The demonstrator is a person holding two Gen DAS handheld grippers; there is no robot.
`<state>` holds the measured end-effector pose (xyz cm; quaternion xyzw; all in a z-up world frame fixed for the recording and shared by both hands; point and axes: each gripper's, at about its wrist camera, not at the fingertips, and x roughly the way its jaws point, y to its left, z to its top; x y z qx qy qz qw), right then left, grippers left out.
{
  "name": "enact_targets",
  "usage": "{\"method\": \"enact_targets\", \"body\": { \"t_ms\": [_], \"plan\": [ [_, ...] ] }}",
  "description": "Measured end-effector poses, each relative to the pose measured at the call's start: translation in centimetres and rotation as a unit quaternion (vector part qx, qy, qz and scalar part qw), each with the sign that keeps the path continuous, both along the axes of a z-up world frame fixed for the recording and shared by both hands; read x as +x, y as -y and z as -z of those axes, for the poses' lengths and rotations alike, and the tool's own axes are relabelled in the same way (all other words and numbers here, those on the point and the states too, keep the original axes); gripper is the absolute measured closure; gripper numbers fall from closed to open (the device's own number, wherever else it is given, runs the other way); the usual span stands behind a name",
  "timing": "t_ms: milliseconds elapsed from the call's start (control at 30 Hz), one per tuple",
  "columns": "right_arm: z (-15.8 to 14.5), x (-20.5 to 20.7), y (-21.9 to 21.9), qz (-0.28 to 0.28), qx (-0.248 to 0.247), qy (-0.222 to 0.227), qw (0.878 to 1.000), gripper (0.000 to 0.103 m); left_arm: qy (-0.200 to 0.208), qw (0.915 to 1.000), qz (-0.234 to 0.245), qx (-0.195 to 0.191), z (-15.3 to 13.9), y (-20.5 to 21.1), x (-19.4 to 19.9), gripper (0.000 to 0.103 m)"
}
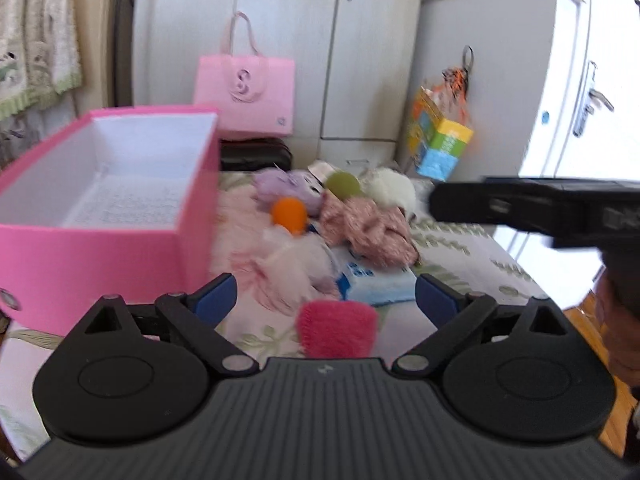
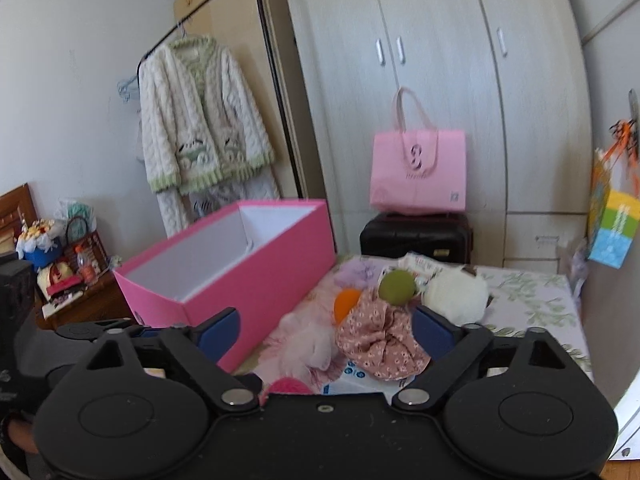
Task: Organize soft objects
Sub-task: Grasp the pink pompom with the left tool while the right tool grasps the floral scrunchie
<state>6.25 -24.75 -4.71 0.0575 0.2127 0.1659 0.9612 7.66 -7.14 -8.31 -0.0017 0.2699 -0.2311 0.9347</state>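
An open pink box [image 1: 100,240] with a white inside stands on the bed at the left. Beside it lies a pile of soft things: an orange ball [image 1: 289,213], a green ball [image 1: 343,185], a white plush [image 1: 390,192], a floral pink scrunchie [image 1: 368,232], a purple scrunchie [image 1: 280,186] and pale pink fluff [image 1: 280,268]. A hot pink furry piece [image 1: 338,330] lies nearest, just below my open left gripper [image 1: 326,300]. My right gripper [image 2: 326,334] is open above the pile, the floral scrunchie [image 2: 380,340] showing between its fingers, untouched. The pink box [image 2: 248,264] is to its left.
A blue tissue pack [image 1: 376,284] lies under the pile. A pink bag [image 2: 418,172] sits on a black case [image 2: 416,238] before the wardrobe. A colourful bag [image 2: 612,220] hangs at the right. A cardigan [image 2: 200,120] hangs on a rack; a cluttered side table [image 2: 72,280] stands at the left.
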Motion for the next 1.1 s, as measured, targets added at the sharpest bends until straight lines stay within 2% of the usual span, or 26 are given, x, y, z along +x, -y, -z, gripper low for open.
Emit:
{"method": "enact_targets", "body": {
  "t_ms": [100, 267, 467, 600, 700, 767, 800, 867, 900, 967, 1100],
  "plan": [
    [1.4, 1.7, 0.2, -0.006, -0.013, -0.004, 1.0, 0.017, -0.009, 0.9998, 0.017, 0.006, 1.8, 1.0, 0.5, 0.007],
    [3.2, 4.7, 0.8, -0.019, -0.031, -0.012, 0.999, 0.023, -0.018, 0.9995, 0.018, 0.019, 4.2, 2.0, 1.4, 0.024],
    [4.5, 7.3, 0.3, -0.049, -0.066, -0.001, 0.997, 0.024, -0.042, 0.9984, 0.028, 0.024, 5.5, 2.3, 2.1, 0.025],
    [5.2, 8.7, 0.0, -0.044, -0.088, -0.01, 0.995, 0.024, -0.036, 0.9984, 0.017, 0.039, 5.6, 2.2, 2.4, 0.049],
    [6.1, 9.6, -0.3, -0.04, -0.094, -0.034, 0.994, 0.026, -0.034, 0.9985, 0.017, 0.038, 5.8, 2.0, 2.6, 0.052],
    [7.0, 9.7, -0.3, -0.039, -0.093, -0.045, 0.994, 0.048, -0.032, 0.9987, 0.017, 0.036, 5.8, 2.0, 2.7, 0.053],
    [7.3, 9.7, -0.4, -0.038, -0.093, -0.049, 0.994, 0.051, -0.031, 0.9987, 0.018, 0.036, 5.8, 2.0, 2.7, 0.054],
    [7.4, 9.1, -0.4, -0.035, -0.086, -0.041, 0.995, 0.073, -0.033, 0.9987, 0.02, 0.033, 5.7, 1.9, 2.7, 0.055],
    [7.5, 8.8, -0.4, -0.036, -0.084, -0.035, 0.995, 0.078, -0.035, 0.9987, 0.021, 0.031, 5.7, 1.8, 2.8, 0.055],
    [7.4, 8.1, -0.7, -0.028, -0.095, -0.023, 0.995, 0.085, -0.042, 0.9985, 0.025, 0.024, 5.5, 1.4, 3.0, 0.055],
    [6.8, 6.8, -0.9, -0.014, -0.096, -0.012, 0.995, 0.086, -0.056, 0.9979, 0.032, 0.011, 4.9, 0.6, 3.2, 0.055]
  ]
}}
